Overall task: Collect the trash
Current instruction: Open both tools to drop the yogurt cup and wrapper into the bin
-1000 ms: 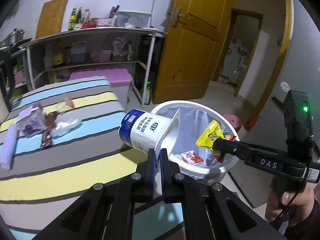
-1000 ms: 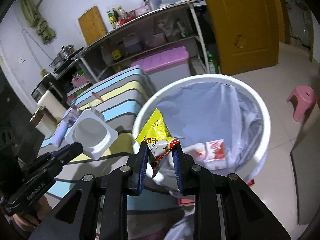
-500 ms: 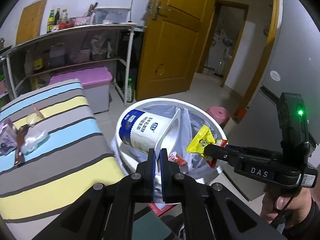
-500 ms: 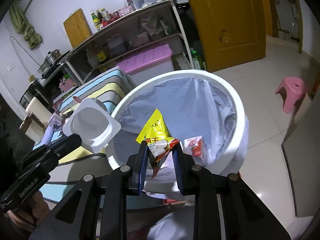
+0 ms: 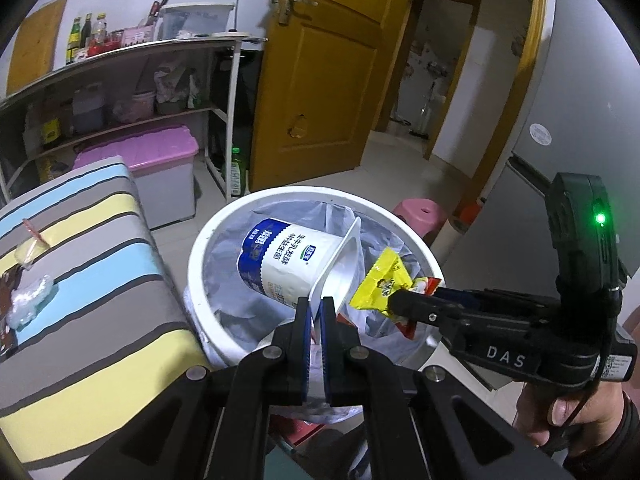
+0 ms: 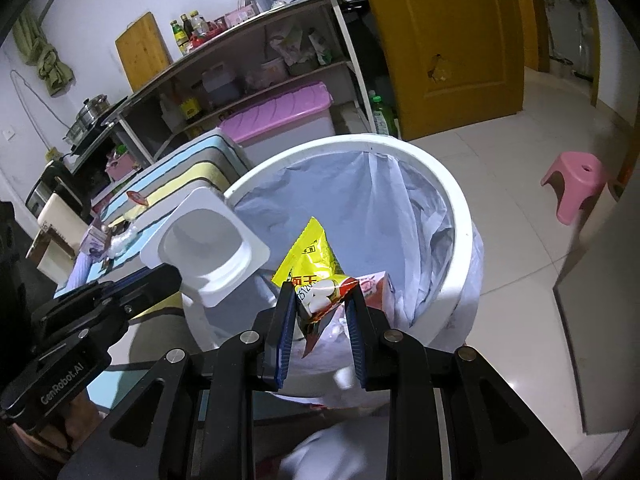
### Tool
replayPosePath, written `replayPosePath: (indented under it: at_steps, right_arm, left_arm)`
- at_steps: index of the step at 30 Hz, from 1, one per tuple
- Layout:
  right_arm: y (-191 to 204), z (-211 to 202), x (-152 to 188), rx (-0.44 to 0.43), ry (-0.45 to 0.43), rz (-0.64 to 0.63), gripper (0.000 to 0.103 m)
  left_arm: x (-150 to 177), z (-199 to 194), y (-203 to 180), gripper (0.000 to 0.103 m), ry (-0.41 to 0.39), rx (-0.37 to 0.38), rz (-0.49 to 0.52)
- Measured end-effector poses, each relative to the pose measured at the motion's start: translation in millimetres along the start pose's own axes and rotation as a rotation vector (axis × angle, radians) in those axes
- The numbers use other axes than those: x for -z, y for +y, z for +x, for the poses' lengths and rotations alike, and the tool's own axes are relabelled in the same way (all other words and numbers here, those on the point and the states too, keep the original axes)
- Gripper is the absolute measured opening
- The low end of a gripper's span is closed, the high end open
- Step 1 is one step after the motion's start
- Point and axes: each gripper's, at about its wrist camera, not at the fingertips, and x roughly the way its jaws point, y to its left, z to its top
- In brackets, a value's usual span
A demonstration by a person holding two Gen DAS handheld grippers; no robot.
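Observation:
My left gripper [image 5: 316, 312] is shut on the rim of a white and blue yogurt cup [image 5: 292, 264], held sideways over the white trash bin [image 5: 200, 232]. The cup also shows in the right wrist view [image 6: 204, 248] above the bin's left rim [image 6: 452, 188]. My right gripper [image 6: 322, 300] is shut on a yellow and red snack wrapper [image 6: 312, 268], held over the bin's near side. The wrapper also shows in the left wrist view [image 5: 384, 284]. A red and white carton [image 6: 374, 286] lies inside the bin's plastic liner.
A striped table [image 5: 92, 264] stands left of the bin with a clear plastic scrap [image 5: 30, 300] and a small yellow packet [image 5: 30, 248] on it. A pink-lidded storage box [image 5: 160, 160], shelves, a yellow door and a pink stool [image 6: 576, 176] lie beyond.
Both grippers have moved from beside the table to over the bin, carrying the cup and the wrapper. Both have stayed shut on them.

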Motion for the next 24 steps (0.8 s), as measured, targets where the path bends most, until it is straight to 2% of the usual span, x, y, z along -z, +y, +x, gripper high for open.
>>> replayPosePath:
  at_steps: [4,8,15,24]
  right_arm:
    - [0.9,1.6,-0.2,0.014,0.001,-0.006,0.027]
    - [-0.3,1.0,0.3,0.027,-0.008,-0.005,0.041]
    - [-2.1,-0.8,-1.1,0.028,-0.017,-0.002,0.041]
    - [14.9,-11.1,-1.0,0.02,-0.043,-0.036,0.041]
  left_arm:
    - [-3.3,6.8,-1.5,0.005,0.01,0.016,0.007]
    - [-4.9,11.7,0.5,0.005,0.019,0.022,0.002]
    - [-4.2,6.6,5.5,0.005,0.004,0.008,-0.018]
    - [1.3,-12.8,9.6,0.005,-0.026,-0.014,-0.044]
